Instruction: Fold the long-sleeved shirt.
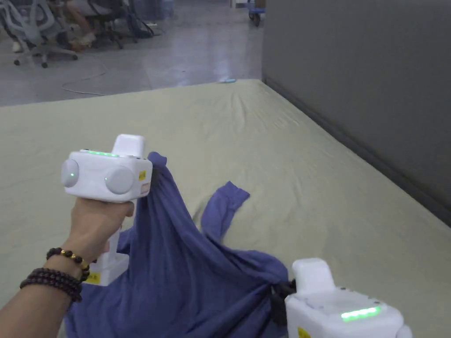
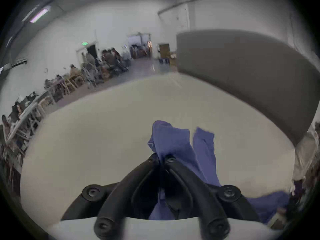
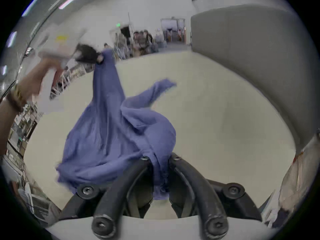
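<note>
A blue long-sleeved shirt (image 1: pixel 185 273) is bunched and partly lifted off the pale green bed sheet (image 1: pixel 286 167). My left gripper (image 1: pixel 152 174) holds one part of it up high, its jaws shut on the cloth (image 2: pixel 161 157). Lower down at the front right, my right gripper (image 1: pixel 277 292) is shut on another bunch of the shirt (image 3: pixel 160 160). The fabric hangs stretched between the two grippers. One sleeve (image 1: pixel 224 207) trails flat on the sheet behind the shirt. From the right gripper view, the left gripper (image 3: pixel 99 60) shows at the top of the raised cloth.
A tall grey panel (image 1: pixel 361 88) runs along the right edge of the bed. Beyond the far edge is a glossy floor with office chairs (image 1: pixel 39 31) and seated people. Open sheet lies to the far side and right of the shirt.
</note>
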